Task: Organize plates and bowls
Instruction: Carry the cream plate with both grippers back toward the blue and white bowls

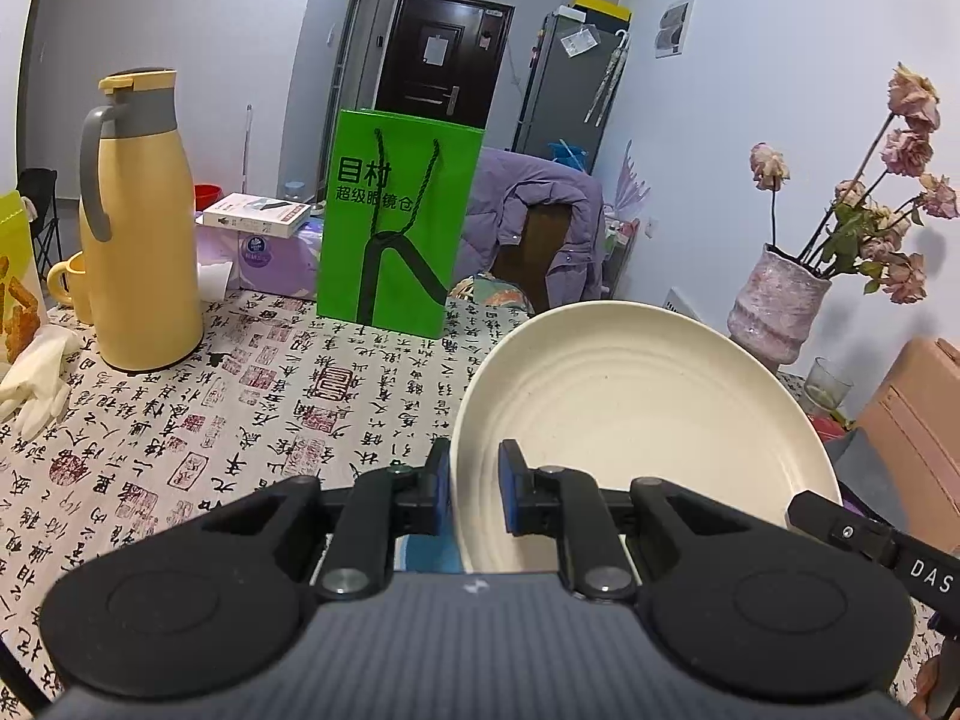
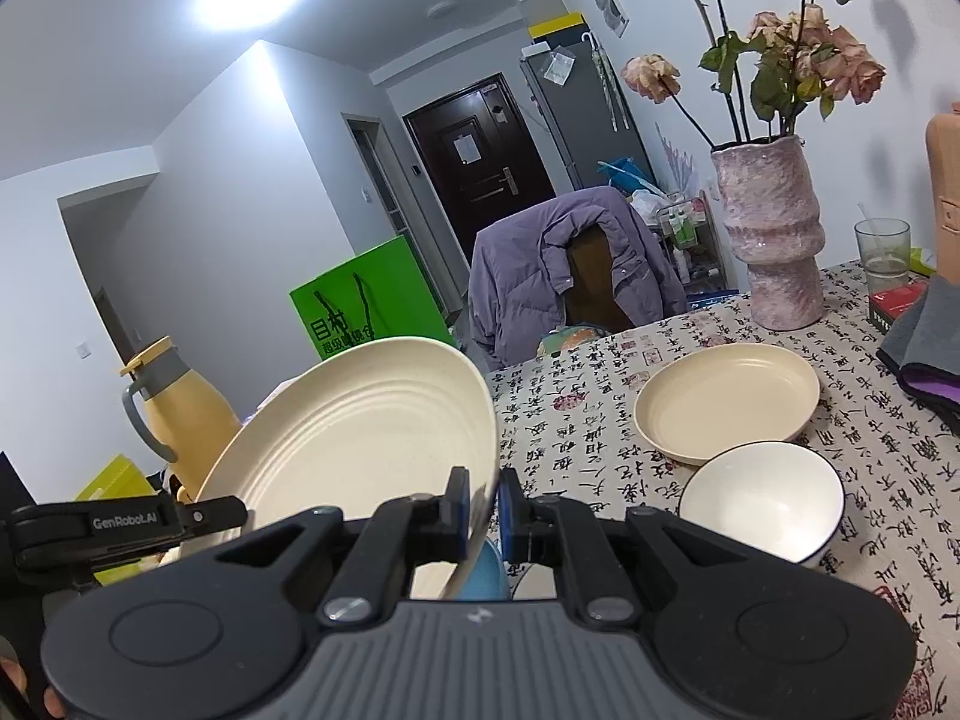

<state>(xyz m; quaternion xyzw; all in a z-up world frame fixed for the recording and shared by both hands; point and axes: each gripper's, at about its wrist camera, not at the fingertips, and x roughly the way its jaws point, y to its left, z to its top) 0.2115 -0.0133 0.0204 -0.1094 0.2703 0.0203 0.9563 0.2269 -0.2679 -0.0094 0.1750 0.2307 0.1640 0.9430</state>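
Note:
A cream ridged plate is held tilted above the table, and both grippers grip its rim. My left gripper is shut on its left edge. My right gripper is shut on the same plate at its right edge. A second cream plate lies flat on the table to the right. A white bowl with a dark rim sits just in front of it. Something blue shows under the held plate; I cannot tell what it is.
A yellow thermos jug, a yellow mug and a green paper bag stand at the far left. A pink vase of dried roses, a glass and dark cloth stand at the right. A chair with a purple jacket is behind the table.

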